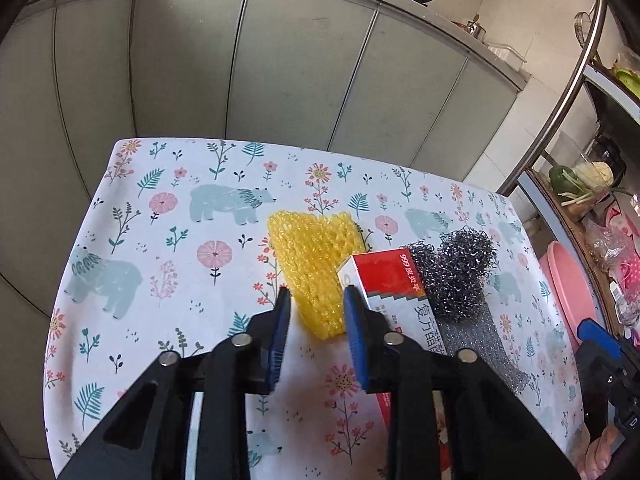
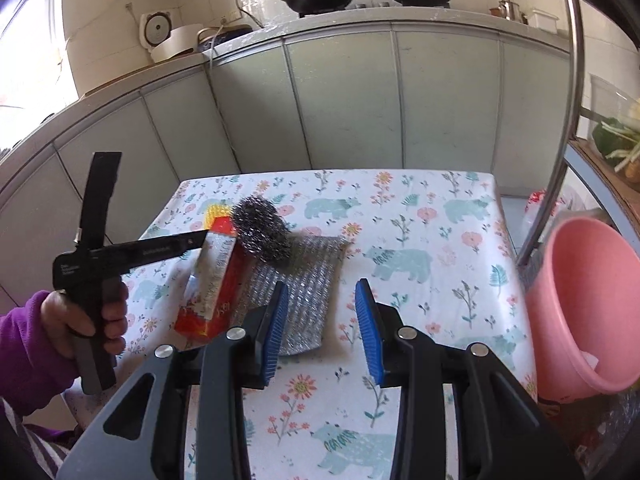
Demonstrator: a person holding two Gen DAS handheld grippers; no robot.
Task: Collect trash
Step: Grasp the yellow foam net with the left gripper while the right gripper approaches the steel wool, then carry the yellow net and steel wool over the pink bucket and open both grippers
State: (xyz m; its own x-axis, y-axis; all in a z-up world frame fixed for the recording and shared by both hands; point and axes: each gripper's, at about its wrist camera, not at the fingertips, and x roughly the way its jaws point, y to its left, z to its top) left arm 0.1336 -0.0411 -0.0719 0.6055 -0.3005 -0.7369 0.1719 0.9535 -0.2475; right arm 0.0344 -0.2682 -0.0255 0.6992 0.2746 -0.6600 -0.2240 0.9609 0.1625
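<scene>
A yellow foam net [image 1: 314,256] lies on the bear-print tablecloth [image 1: 180,248]. Its near end sits between the blue pads of my left gripper [image 1: 318,300], which touch both its sides, and the net narrows there. Right of it rests a red and white medicine box [image 1: 384,280], with a steel wool ball [image 1: 460,272] on a silver mesh cloth [image 1: 476,340]. In the right wrist view my right gripper [image 2: 322,292] stands open over the near part of the mesh cloth [image 2: 304,292], holding nothing. The box [image 2: 216,280], steel wool [image 2: 260,232] and net [image 2: 216,212] lie left of it.
A pink bucket [image 2: 588,304] stands by the table's right edge. A metal rack post [image 2: 568,120] with vegetables on the shelves rises behind it. Grey cabinets [image 2: 340,100] close off the far side. A hand [image 2: 104,312] in a purple sleeve holds the left gripper [image 2: 196,238].
</scene>
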